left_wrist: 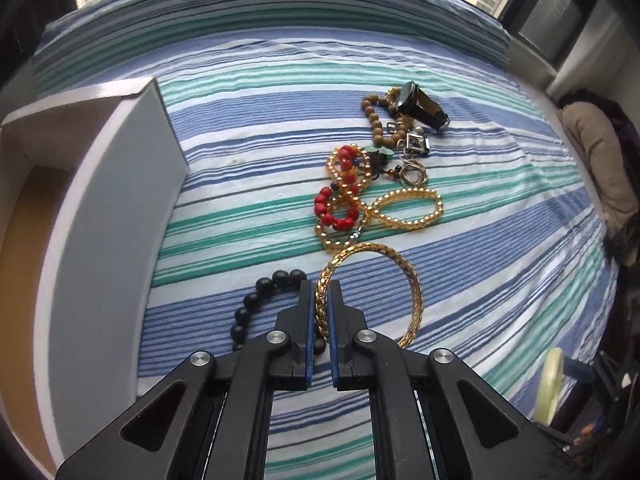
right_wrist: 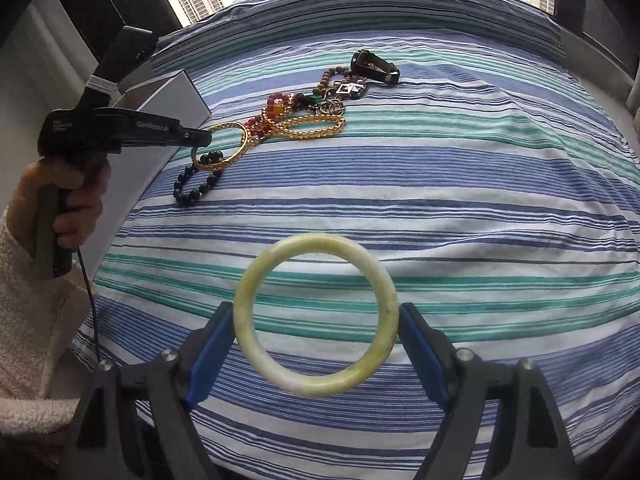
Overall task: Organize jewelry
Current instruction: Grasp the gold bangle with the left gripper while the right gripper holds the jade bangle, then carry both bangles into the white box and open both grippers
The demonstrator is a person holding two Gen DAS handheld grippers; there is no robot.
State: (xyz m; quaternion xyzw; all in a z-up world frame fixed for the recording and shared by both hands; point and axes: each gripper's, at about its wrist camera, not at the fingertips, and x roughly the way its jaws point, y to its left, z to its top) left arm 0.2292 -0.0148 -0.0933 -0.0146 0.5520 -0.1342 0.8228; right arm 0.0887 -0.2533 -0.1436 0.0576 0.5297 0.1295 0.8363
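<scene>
Left gripper [left_wrist: 322,300] pinches the gold chain bangle [left_wrist: 414,292] rim just beside the white box [left_wrist: 120,184], evidently for boxing. Right gripper [right_wrist: 316,320], spread wide, braces the jade bangle [right_wrist: 316,388] across its diameter, well apart from the box.

On the side of the left tongs [right_wrist: 202,138], seen from the right wrist view, small pale lettering reads "GenRobot.ai". Farther back on the same black body, near the handle, sits a second small pale label of two lines, too blurred to read. Nothing else carries legible text.
</scene>
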